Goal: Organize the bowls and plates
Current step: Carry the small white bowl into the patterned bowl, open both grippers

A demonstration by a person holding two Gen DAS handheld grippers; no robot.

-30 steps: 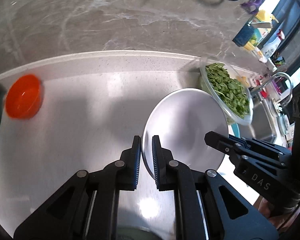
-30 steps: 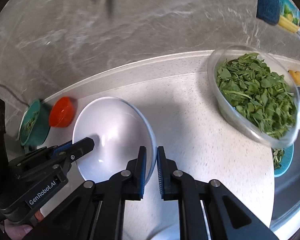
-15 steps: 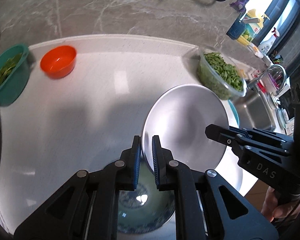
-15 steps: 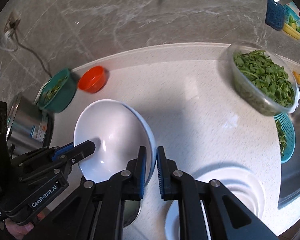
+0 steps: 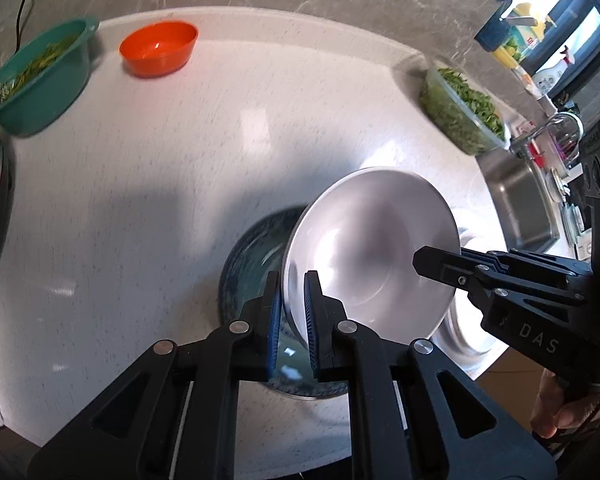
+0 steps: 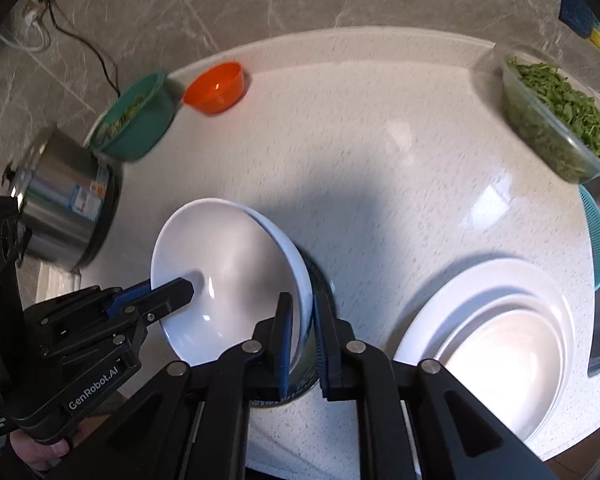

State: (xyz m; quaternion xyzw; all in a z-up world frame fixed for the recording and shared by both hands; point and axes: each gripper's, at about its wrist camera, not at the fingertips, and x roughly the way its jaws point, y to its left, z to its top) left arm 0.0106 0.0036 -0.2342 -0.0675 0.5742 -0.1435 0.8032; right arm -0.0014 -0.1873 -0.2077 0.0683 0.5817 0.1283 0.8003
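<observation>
In our left wrist view, our left gripper (image 5: 293, 312) pinches the near rim of the white bowl (image 5: 370, 258). The bowl is tipped up in the air, right over the dark blue bowl (image 5: 248, 256) on the counter (image 5: 180, 160). Our right gripper (image 5: 440, 261) bites the white bowl's other rim. The orange bowl (image 5: 159, 47) and green basket (image 5: 36, 80) sit far behind the dark blue bowl.

In our right wrist view, our right gripper (image 6: 302, 330) is squeezed onto the white bowl's (image 6: 220, 272) rim, and our left gripper (image 6: 172, 294) holds the far side. The white plates (image 6: 496, 336) sit stacked beside the dark blue bowl (image 6: 320, 280).

We think the bowl could slip, because we only hold thin, smooth rims. If one gripper lets go too early, it could bang into the dark blue bowl and chip.
</observation>
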